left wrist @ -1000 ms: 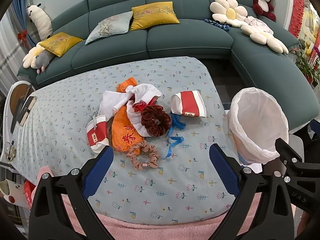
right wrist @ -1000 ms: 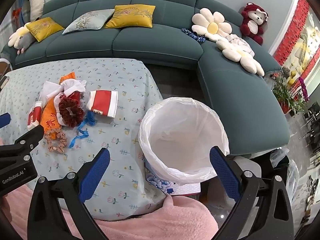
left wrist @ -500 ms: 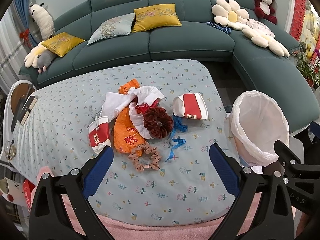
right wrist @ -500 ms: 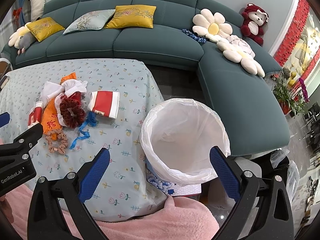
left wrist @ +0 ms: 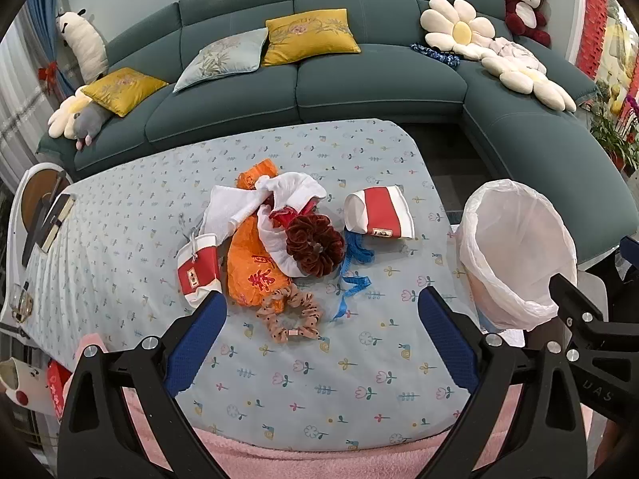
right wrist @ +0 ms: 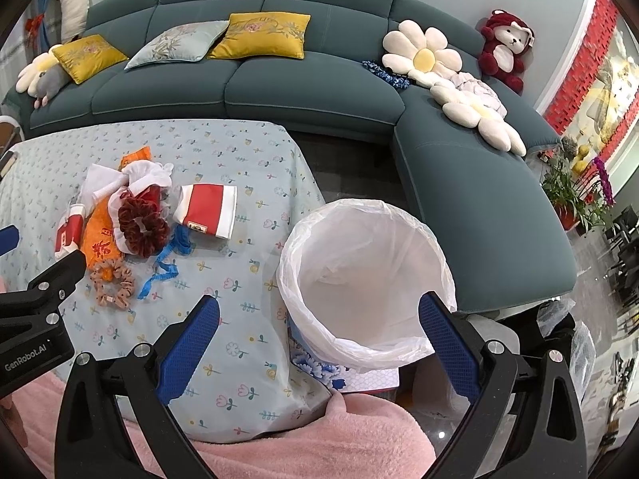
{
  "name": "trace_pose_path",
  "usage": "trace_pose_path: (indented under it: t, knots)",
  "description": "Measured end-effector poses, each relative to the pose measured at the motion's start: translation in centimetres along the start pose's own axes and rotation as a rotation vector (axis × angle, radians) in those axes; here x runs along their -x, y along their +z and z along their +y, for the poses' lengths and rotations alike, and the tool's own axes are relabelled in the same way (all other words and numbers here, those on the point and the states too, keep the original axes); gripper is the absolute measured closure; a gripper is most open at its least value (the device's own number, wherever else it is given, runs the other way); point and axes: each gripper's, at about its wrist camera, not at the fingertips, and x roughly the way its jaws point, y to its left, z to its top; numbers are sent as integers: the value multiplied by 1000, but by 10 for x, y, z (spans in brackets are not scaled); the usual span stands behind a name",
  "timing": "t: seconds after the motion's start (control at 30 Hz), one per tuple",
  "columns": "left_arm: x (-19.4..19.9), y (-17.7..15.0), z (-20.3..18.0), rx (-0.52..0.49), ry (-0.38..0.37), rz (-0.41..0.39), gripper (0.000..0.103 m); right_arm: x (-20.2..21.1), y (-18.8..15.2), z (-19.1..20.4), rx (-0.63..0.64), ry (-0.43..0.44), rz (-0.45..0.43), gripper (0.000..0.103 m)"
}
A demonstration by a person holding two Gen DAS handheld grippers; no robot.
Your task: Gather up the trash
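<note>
Left wrist view: left gripper (left wrist: 321, 319) spread wide, holding nothing, above the floral light-blue tablecloth (left wrist: 120, 247). Trash pile at table centre, left to right: two red-and-white paper cups, one flattened (left wrist: 198, 271), one on its side (left wrist: 379, 215); one orange plastic bag (left wrist: 253, 271); one white crumpled cloth (left wrist: 247, 205); two scrunchies, one tan spotted (left wrist: 289, 313), one dark red velvet (left wrist: 314, 244); one blue ribbon (left wrist: 353, 271). One white-lined trash bin (left wrist: 515, 255) just beside the table's right edge. Right gripper (right wrist: 317, 321) also spread, empty, over the bin.

Orange wrapper (left wrist: 251, 267) partly under white cloth (left wrist: 239, 207) (print unreadable); bin (right wrist: 367, 279) base hidden.
</note>
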Motion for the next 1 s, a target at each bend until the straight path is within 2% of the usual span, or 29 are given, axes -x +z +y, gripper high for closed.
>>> trace_pose_path:
  t: [1.0]
  knots:
    - [5, 1, 1, -3, -19, -20, 11, 6, 3, -1, 5, -18, -14, 8]
